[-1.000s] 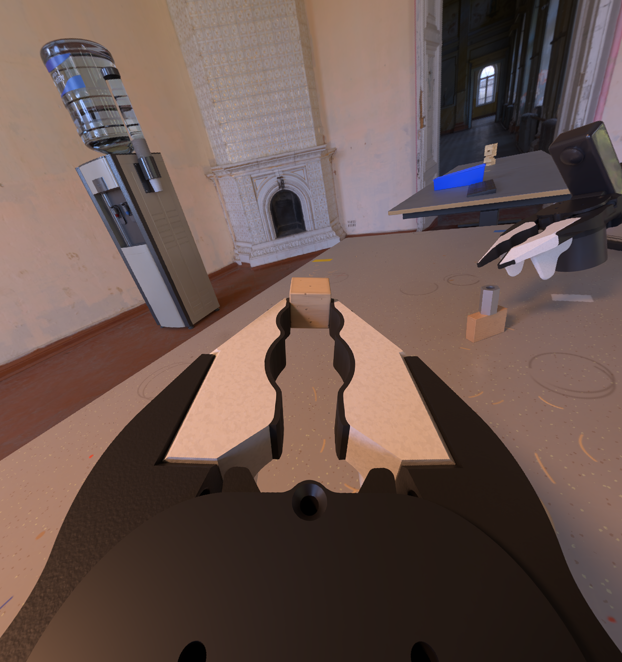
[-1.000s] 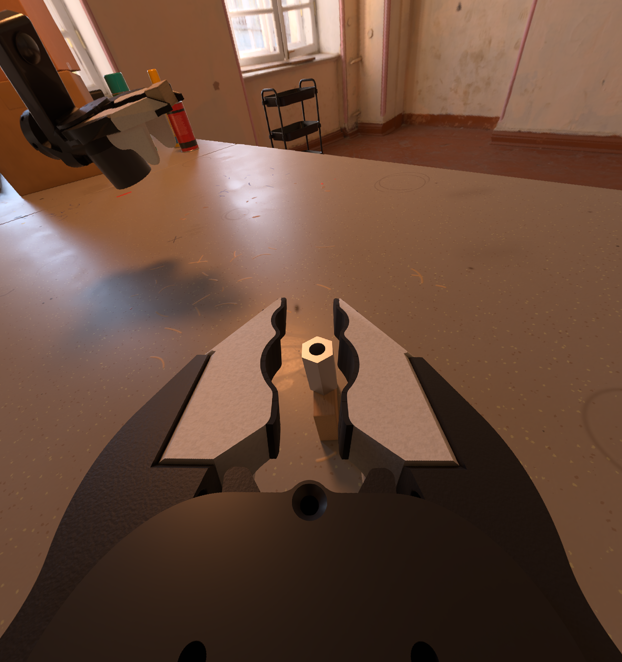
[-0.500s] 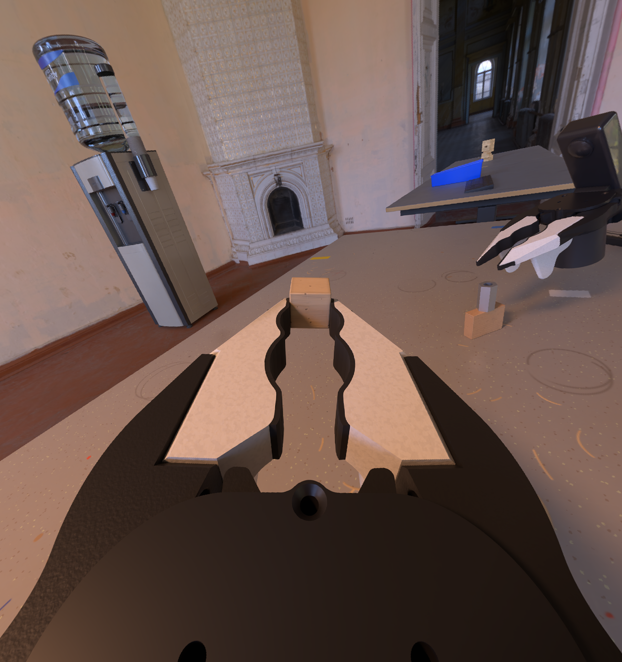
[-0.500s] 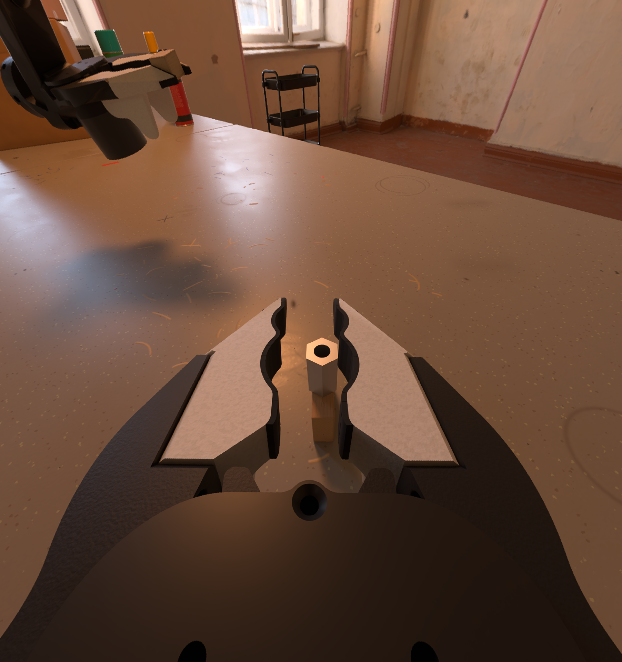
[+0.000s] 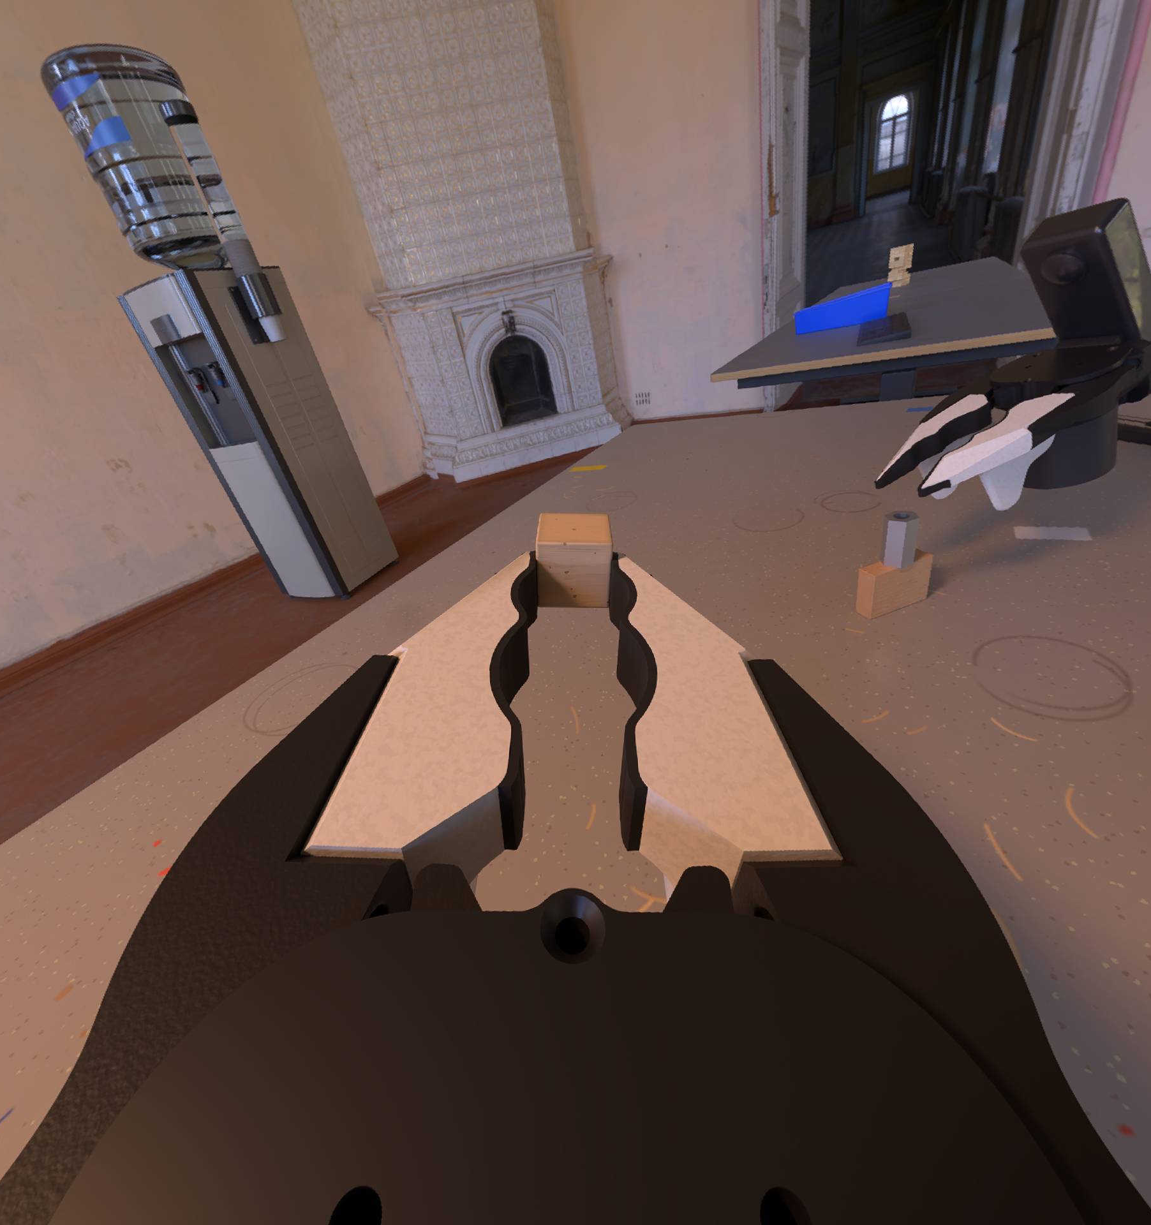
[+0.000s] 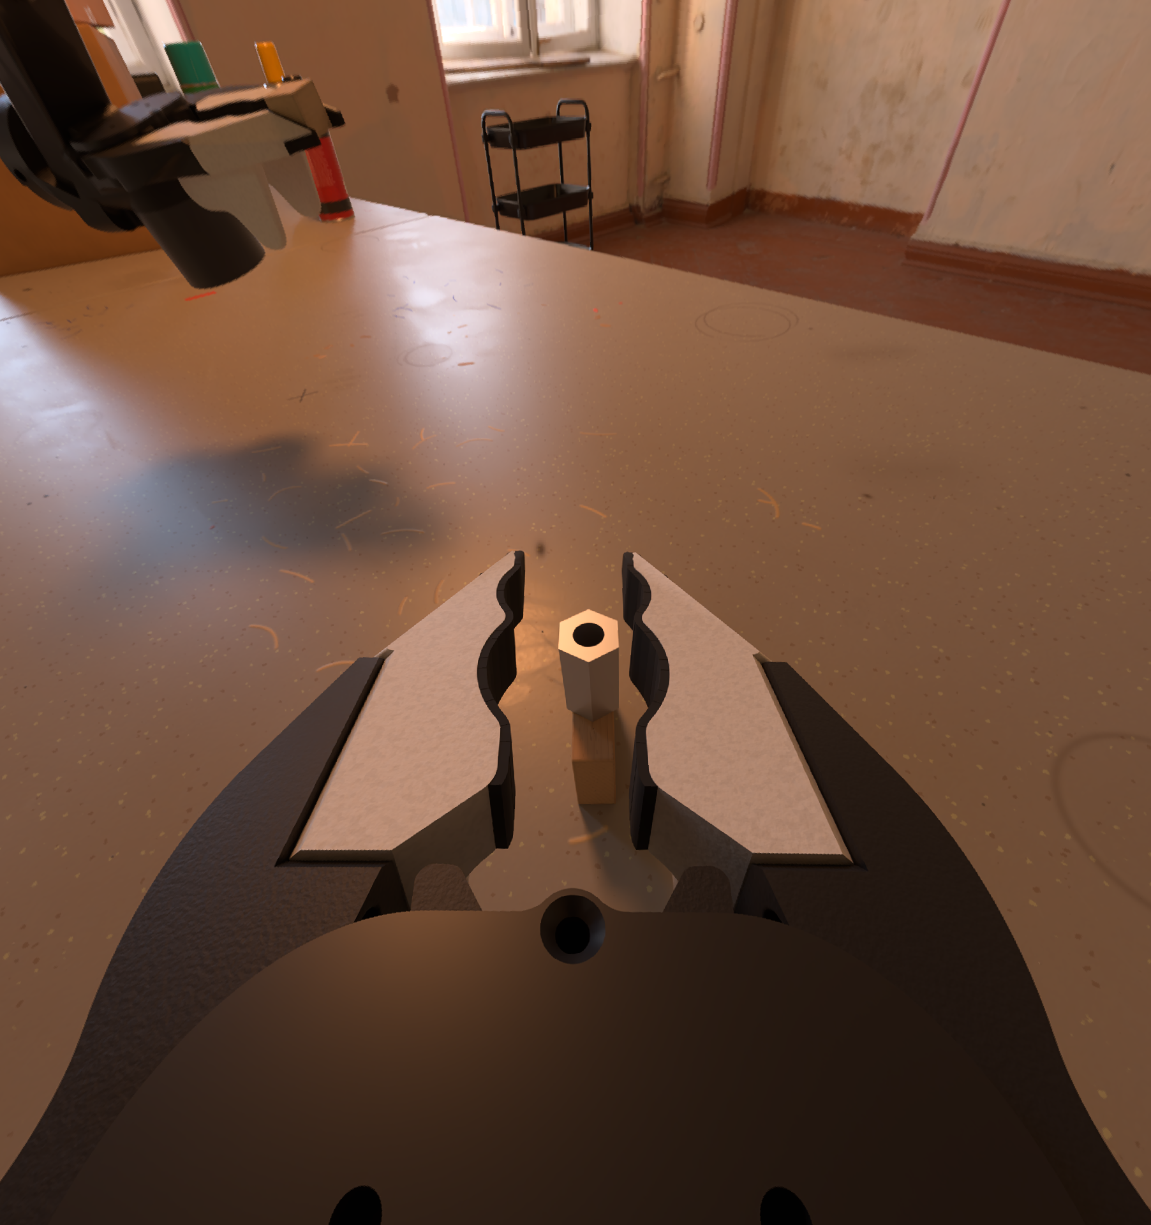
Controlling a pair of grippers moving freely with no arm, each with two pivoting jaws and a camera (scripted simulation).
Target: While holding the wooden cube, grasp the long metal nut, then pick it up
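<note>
My left gripper (image 5: 573, 570) is shut on the wooden cube (image 5: 573, 560) at its fingertips and holds it above the table. The long metal nut (image 6: 588, 663), a grey hexagonal tube, stands upright in a small wooden block (image 6: 594, 762) on the table. My right gripper (image 6: 573, 563) is open and hovers above the nut, which sits between the two fingers without touching them. In the left wrist view the nut (image 5: 899, 540) and its block (image 5: 893, 586) are at the right, below the right gripper (image 5: 917, 474). The left gripper (image 6: 308, 116) shows far left in the right wrist view.
The brown table (image 6: 825, 497) carries only scuffs and ring marks around the block. A red can (image 6: 326, 179) stands at its far edge. A water cooler (image 5: 254, 424), a second table (image 5: 891, 338) and a black cart (image 6: 536, 166) stand beyond it.
My right gripper has moved a little forward and lower over the nut, so the nut looks larger between the fingers. My left gripper still holds the cube, nearly still.
</note>
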